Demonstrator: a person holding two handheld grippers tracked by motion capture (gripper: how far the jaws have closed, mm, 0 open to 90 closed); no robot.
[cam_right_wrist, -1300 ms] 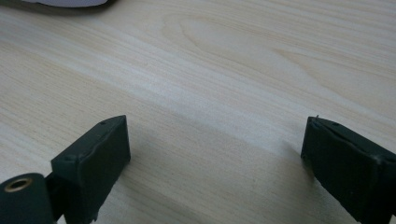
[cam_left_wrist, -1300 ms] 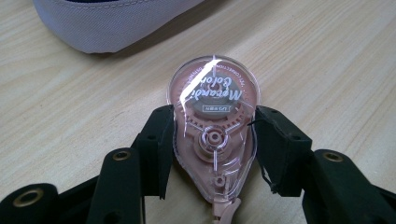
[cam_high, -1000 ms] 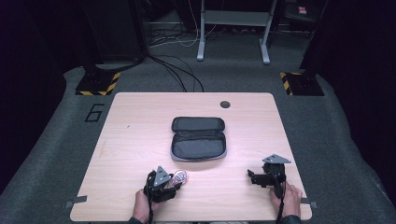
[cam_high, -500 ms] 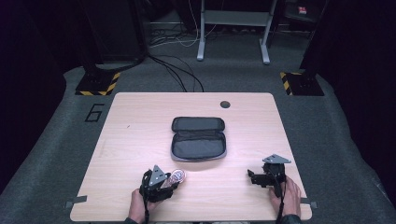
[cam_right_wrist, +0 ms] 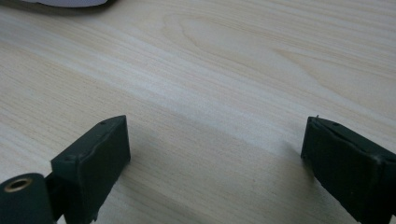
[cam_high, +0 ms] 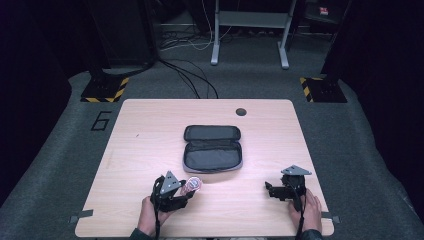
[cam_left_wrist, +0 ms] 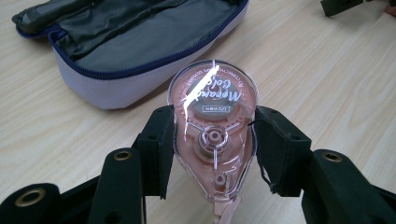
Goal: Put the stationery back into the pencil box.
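While the high view gives layout only, the left gripper view shows the grip close up: left gripper [cam_left_wrist: 212, 144] has both jaws pressed on the sides of a clear pink correction tape dispenser [cam_left_wrist: 214, 135], w/ white lettering on its rounded end, gear hub in the middle, narrow tip pointing back toward the camera. From the high view the dispenser [cam_high: 192, 185] is just a small pink blob at the front of the left gripper [cam_high: 172, 192], near the front-left part of the worktop [cam_high: 150, 135], just short of the pouch.

Open zip pouch [cam_high: 212, 148] lies mid-worktop, lid flat toward the far side. Left gripper view adds detail: grey lining, blue zipper, pale outer wall [cam_left_wrist: 126, 60], just beyond the dispenser, small gap btwn them; whether dispenser rests on the wood can't be told.

Right gripper view: right gripper [cam_right_wrist: 215, 154] jaws wide apart, nothing btwn them, bare wood grain under. High view puts right gripper [cam_high: 285, 189] front-right, hand [cam_high: 310, 212] behind it, near the front edge.

Room: far-left, left side and right side of worktop bare; round hole [cam_high: 241, 111] near far edge. Pouch well apart from right gripper. Grey floor [cam_high: 380, 165] surrounds the worktop.
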